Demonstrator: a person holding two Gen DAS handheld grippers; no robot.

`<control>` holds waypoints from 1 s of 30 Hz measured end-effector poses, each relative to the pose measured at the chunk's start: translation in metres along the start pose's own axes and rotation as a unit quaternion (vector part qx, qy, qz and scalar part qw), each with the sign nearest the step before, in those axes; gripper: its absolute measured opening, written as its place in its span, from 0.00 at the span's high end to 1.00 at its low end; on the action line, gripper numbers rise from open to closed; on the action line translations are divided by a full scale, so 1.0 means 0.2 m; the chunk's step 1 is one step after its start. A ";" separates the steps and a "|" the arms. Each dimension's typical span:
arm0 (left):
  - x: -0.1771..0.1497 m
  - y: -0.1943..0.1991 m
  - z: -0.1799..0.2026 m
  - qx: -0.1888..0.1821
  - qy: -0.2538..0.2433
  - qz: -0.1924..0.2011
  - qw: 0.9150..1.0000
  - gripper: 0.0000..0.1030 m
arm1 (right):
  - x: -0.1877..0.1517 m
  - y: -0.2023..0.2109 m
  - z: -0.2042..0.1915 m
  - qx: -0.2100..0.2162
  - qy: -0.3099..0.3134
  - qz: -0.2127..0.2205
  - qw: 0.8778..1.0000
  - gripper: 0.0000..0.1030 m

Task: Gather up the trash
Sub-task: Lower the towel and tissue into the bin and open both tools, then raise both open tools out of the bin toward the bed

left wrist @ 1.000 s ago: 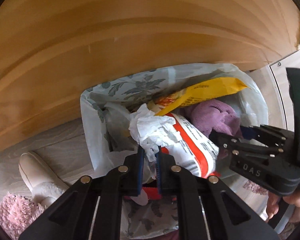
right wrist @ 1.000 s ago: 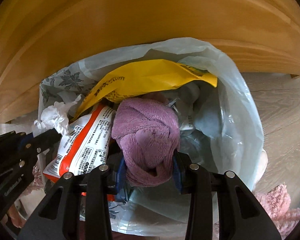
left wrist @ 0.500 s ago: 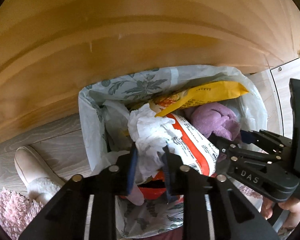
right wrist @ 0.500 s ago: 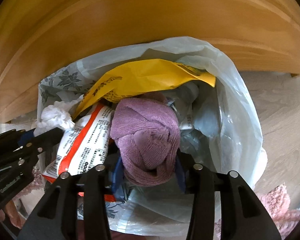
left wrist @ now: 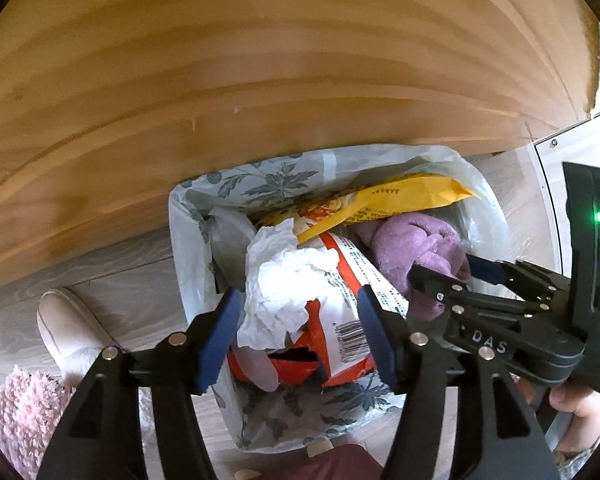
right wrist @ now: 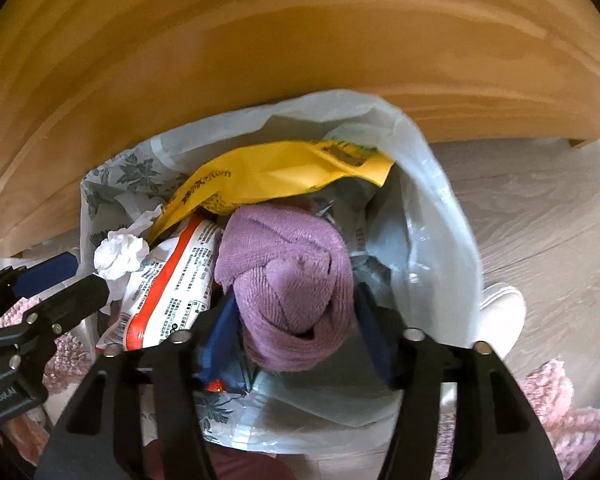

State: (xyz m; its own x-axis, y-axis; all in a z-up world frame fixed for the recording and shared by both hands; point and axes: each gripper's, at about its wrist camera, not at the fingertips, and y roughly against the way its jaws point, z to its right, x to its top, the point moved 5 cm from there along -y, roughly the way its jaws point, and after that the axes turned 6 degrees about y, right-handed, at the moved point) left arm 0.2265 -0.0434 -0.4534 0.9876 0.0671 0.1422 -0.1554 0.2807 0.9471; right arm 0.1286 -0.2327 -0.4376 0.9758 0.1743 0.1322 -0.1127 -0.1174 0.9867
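Left wrist alone shows barcode [left wrist: 350, 338]; both jaws just opened off tissue [left wrist: 278, 292], cloth [right wrist: 290, 292].

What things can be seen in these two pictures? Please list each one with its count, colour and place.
bin bag: one, pale with leaf print, on the floor below the wood panel
tissue: one, white, crumpled, in the bag
red-white packet: one, in the bag
yellow wrapper: one, at the bag's top
cloth: one, purple, in the bag
wood panel: one, tan, behind
slipper: white, on the floor
rug: pink, fluffy
left gripper: black, jaws just opened, around the tissue
right gripper: black, jaws just opened, around the cloth
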 end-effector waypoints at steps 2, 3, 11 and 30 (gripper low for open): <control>-0.01 0.03 0.01 0.001 -0.002 0.006 1.000 0.41 | 0.00 0.03 -0.01 -0.001 -0.003 0.008 1.000 0.34; -0.01 0.03 0.01 0.003 -0.004 0.010 1.000 0.38 | 0.00 0.04 -0.01 -0.002 -0.004 0.010 1.000 0.31; -0.04 0.13 -0.01 0.014 -0.010 0.032 0.999 0.25 | -0.06 0.13 -0.02 -0.022 -0.003 0.026 0.999 0.20; -0.12 0.45 0.08 0.029 -0.046 0.144 0.988 0.07 | -0.16 0.40 0.02 -0.051 0.004 0.112 0.992 0.08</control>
State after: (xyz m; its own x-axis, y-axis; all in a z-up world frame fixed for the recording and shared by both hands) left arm 0.1887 -0.0352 -0.3666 0.9012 0.0471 0.4309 -0.4308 0.2075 0.8783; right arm 0.0885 -0.2508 -0.3635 0.9229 0.1624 0.3490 -0.3447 -0.0550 0.9371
